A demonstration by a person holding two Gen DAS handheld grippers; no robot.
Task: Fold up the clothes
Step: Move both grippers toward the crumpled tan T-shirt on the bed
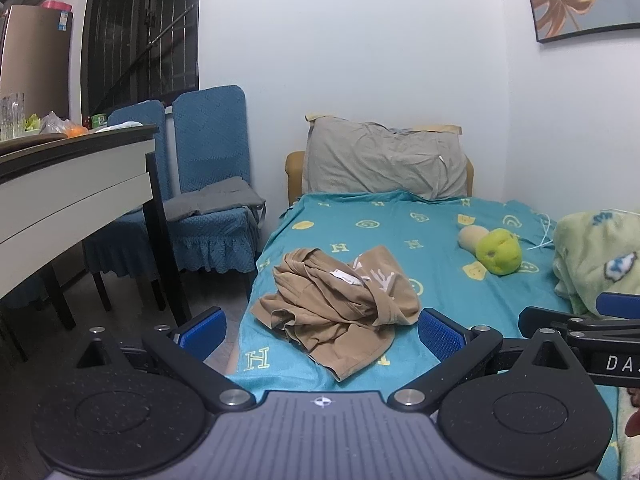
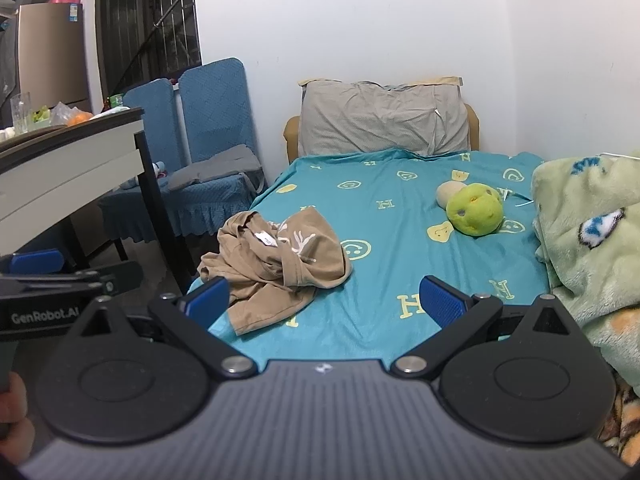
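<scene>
A crumpled tan garment (image 1: 340, 308) with a white print and a white label lies on the teal bed sheet (image 1: 440, 280) near the bed's left edge. It also shows in the right wrist view (image 2: 276, 268). My left gripper (image 1: 320, 336) is open and empty, hovering just short of the garment, its blue pads either side of it. My right gripper (image 2: 326, 304) is open and empty, to the right of the garment and above the sheet (image 2: 400, 240). The right gripper's side shows at the right edge of the left wrist view, and the left gripper's side at the left edge of the right wrist view.
A green plush toy (image 1: 498, 256) lies mid-bed, and a grey pillow (image 1: 384, 164) at the head. A pale green blanket (image 2: 592, 240) is heaped on the right. A table (image 1: 72, 184) with items and two blue-covered chairs (image 1: 208, 200) stand left of the bed.
</scene>
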